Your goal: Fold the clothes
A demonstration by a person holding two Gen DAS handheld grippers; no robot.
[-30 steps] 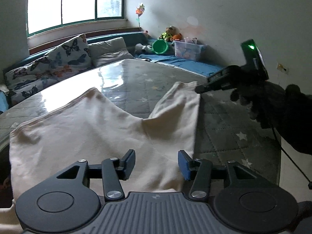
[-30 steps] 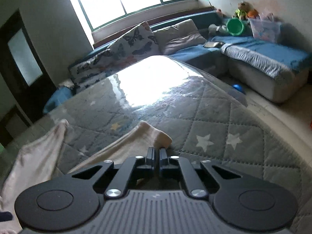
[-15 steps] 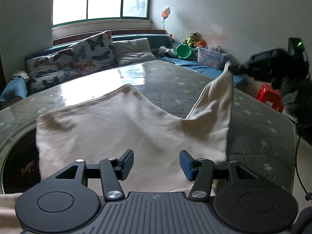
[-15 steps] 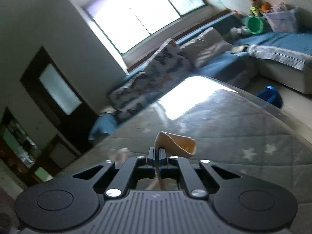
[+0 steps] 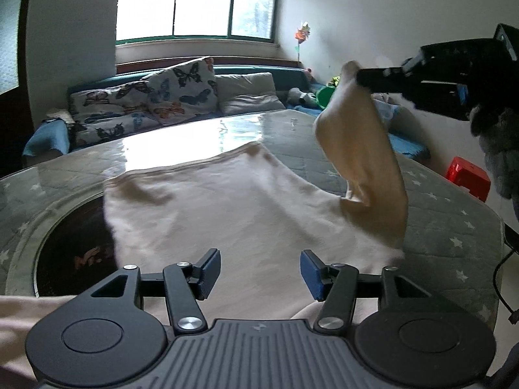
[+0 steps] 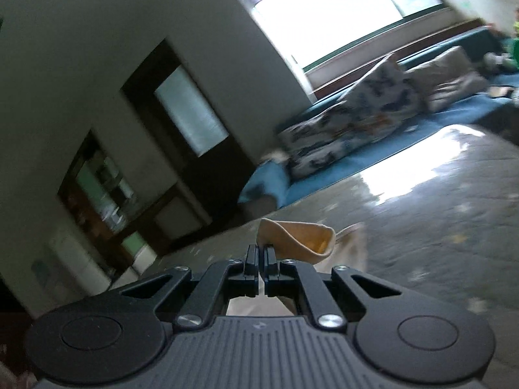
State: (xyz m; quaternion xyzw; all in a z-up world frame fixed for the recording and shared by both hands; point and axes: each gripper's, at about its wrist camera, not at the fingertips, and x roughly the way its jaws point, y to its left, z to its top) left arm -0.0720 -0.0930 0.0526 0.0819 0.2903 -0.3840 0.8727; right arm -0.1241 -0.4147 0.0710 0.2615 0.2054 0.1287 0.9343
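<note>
Two grippers are working one cream garment [image 5: 233, 207] lying on the table [image 5: 454, 214]. Much of the right wrist view is smearing with blur, and the cloth below the right gripper [image 6: 261, 253] is hiding behind its own body. Its jaws are pinching together on a sleeve end [image 6: 298, 238], which is hanging raised above the table, up and to the right of the left gripper [image 5: 260, 269]. That one is tilting down over the near hem, its jaws opening with nothing gripped between them. A gloved hand [image 5: 499, 149] is running off the frame's right edge.
</note>
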